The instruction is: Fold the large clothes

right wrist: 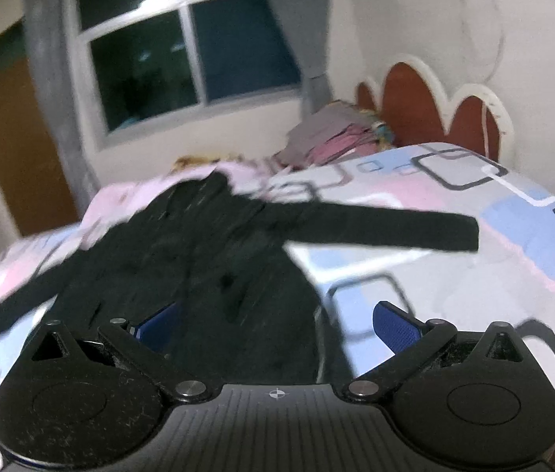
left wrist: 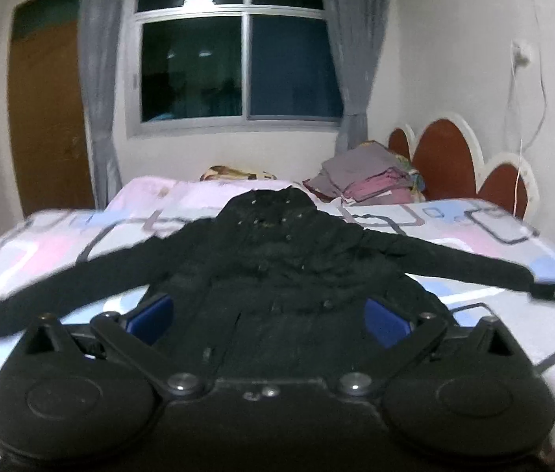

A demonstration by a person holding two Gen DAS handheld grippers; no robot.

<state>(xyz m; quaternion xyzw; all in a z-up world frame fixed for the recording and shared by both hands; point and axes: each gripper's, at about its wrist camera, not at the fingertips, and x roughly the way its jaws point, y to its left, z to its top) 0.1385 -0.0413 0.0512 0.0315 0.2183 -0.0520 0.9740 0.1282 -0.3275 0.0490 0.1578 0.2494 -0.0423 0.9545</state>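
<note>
Lying flat on the bed (left wrist: 474, 228), the coat (left wrist: 277, 259) has its sleeves spread toward 9 and 3 o'clock, likely so each can fold inward. The left gripper (left wrist: 269, 316) hovers over the hem, jaws released and empty. The right gripper (right wrist: 277, 324) hangs at the hem's right edge, jaws likewise parted, holding nothing.

No readable text, labels, brands or numbers for you in either view. Only mark: a small white crosshair symbol (right wrist: 278, 394) on the right gripper's body, lower centre of the right wrist frame. The bed sheet (left wrist: 486, 220) print is plain rectangles, no lettering.
</note>
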